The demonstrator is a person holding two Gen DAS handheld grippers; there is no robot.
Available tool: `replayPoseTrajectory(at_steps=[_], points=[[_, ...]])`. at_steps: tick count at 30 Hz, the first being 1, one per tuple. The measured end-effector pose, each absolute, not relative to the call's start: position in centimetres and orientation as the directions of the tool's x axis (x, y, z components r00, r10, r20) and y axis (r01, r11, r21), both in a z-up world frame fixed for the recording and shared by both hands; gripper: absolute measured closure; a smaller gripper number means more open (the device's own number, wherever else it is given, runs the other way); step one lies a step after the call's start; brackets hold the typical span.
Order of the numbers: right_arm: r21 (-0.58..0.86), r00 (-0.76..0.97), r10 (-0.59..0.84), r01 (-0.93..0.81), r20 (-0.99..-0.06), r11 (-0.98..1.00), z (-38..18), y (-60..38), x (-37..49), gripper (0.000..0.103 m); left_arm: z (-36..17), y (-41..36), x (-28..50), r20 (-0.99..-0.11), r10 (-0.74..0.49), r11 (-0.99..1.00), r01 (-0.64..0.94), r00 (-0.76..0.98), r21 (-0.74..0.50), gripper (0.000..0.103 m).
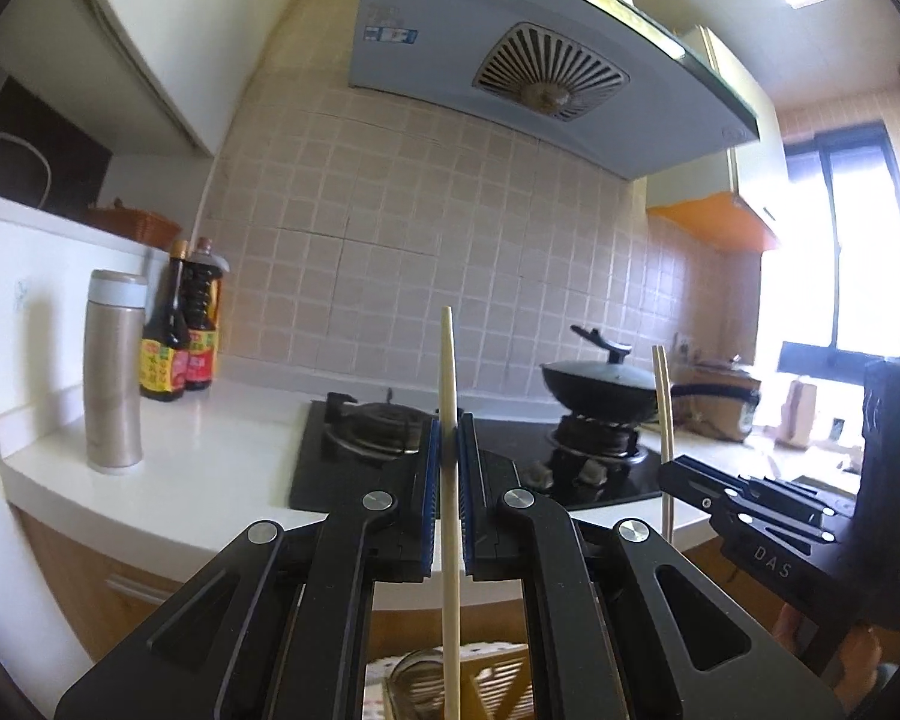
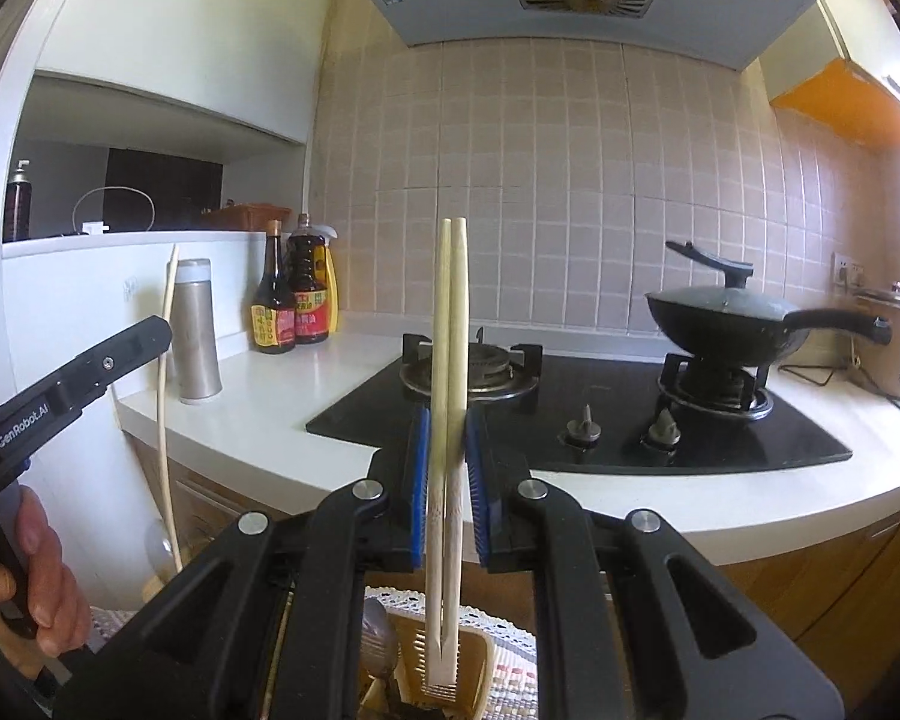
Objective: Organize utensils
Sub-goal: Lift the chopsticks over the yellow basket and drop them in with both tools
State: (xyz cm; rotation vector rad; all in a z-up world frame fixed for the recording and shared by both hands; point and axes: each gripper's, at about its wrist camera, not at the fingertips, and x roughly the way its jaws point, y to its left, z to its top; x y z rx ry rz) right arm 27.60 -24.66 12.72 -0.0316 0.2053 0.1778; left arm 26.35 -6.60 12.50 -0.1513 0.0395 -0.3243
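My left gripper (image 1: pixel 448 420) is shut on a single pale wooden chopstick (image 1: pixel 448 372) that stands upright between its blue pads. My right gripper (image 2: pixel 448 414) is shut on a pair of chopsticks (image 2: pixel 450 312), also upright, with their lower ends over a tan slotted utensil holder (image 2: pixel 477 669). A metal spoon (image 2: pixel 378 639) stands beside that holder. In the left wrist view the right gripper (image 1: pixel 672 468) shows at the right with its chopsticks (image 1: pixel 663 396). In the right wrist view the left gripper (image 2: pixel 159 330) shows at the left with its single chopstick (image 2: pixel 163 396), and a hand (image 2: pixel 36 594) grips its handle.
A black gas stove (image 2: pixel 600 420) sits in the white counter (image 2: pixel 282 396), with a lidded wok (image 2: pixel 726 312) on the right burner. A steel thermos (image 2: pixel 195 330) and sauce bottles (image 2: pixel 294 294) stand at the left. A rice cooker (image 2: pixel 897 342) sits far right, and a range hood (image 1: pixel 510 60) hangs overhead.
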Motion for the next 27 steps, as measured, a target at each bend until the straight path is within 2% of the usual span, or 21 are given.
replayPoseTrajectory(at_steps=[5, 10, 12, 14, 16, 18, 20, 27], points=[[0.005, 0.96, 0.176, -0.179, -0.22, 0.984, 10.8, -25.0, 28.2, 0.093, 11.1, -7.1, 26.7, -0.02, -0.295, 0.949, 0.29, 0.955, -0.125, 0.099], [0.019, 0.953, 0.184, -0.185, -0.242, 0.983, 9.9, -25.5, 27.4, 0.092, 10.8, -6.5, 26.7, -0.037, -0.31, 0.942, 0.302, 0.95, -0.146, 0.098], [0.026, 0.948, 0.189, -0.189, -0.254, 0.982, 9.8, -25.8, 26.9, 0.092, 10.8, -6.1, 26.6, -0.045, -0.323, 0.937, 0.312, 0.945, -0.156, 0.091], [0.043, 0.939, 0.206, -0.202, -0.277, 0.978, 9.7, -26.1, 26.2, 0.091, 10.8, -5.7, 26.2, -0.052, -0.332, 0.933, 0.319, 0.942, -0.165, 0.072], [0.055, 0.932, 0.214, -0.207, -0.293, 0.977, 9.7, -26.5, 25.5, 0.091, 10.7, -5.1, 25.6, -0.055, -0.331, 0.932, 0.318, 0.942, -0.174, 0.066], [0.078, 0.921, 0.234, -0.22, -0.313, 0.972, 9.6, -26.9, 24.4, 0.082, 10.9, -4.2, 24.9, -0.072, -0.357, 0.921, 0.338, 0.931, -0.196, 0.061], [0.105, 0.904, 0.255, -0.233, -0.342, 0.967, 9.4, -27.4, 23.3, 0.074, 11.0, -3.3, 24.1, -0.085, -0.38, 0.908, 0.355, 0.921, -0.223, 0.05], [0.166, 0.869, 0.254, -0.201, -0.424, 0.965, 9.3, -28.2, 19.6, 0.073, 11.3, -1.1, 20.3, -0.133, -0.41, 0.895, 0.369, 0.902, -0.252, 0.049]])
